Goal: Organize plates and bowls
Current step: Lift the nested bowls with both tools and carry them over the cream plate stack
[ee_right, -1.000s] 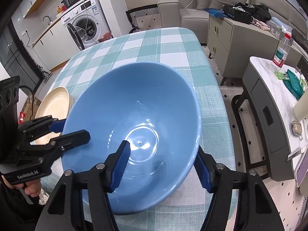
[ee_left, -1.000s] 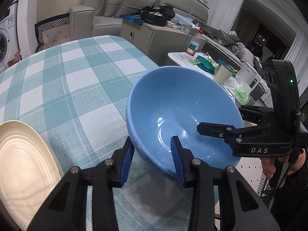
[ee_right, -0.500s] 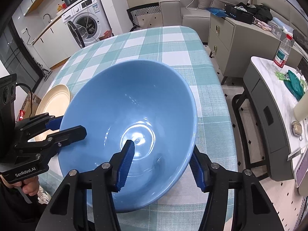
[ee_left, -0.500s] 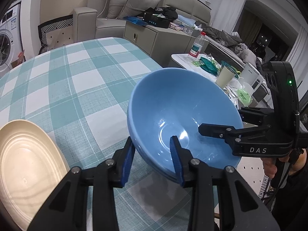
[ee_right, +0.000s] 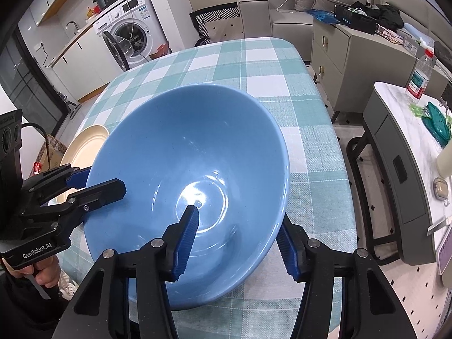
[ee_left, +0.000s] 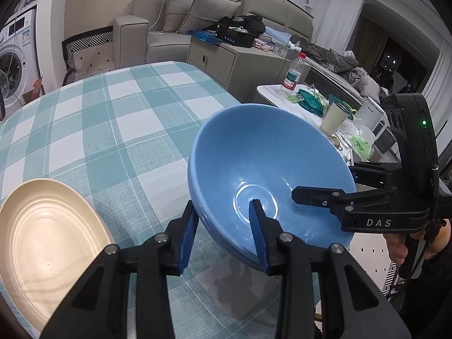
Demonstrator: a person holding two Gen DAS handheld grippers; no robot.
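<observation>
Both grippers straddle the blue bowl's (ee_right: pixel 192 152) rim.
Left gripper (ee_left: pixel 223 234) pinches the rim narrowly; right gripper (ee_right: pixel 237 234) straddles it wider. Keep it level toward the cream plate (ee_left: pixel 42 243) at nine o'clock.

Left wrist: close above the blue bowl (ee_left: pixel 268 169), facing the sofa.
Right wrist: close above it, facing the washing machine.
Shared: bowl, checked table (ee_right: pixel 282 65).

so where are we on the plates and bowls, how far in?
Early. Nothing looks stacked yet: the cream plate lies alone on the checked table. In hand: the blue bowl, tilted, with the left gripper and right gripper each straddling its rim on opposite sides. Left: set the bowl down in place. No other dishes are in view.
</observation>
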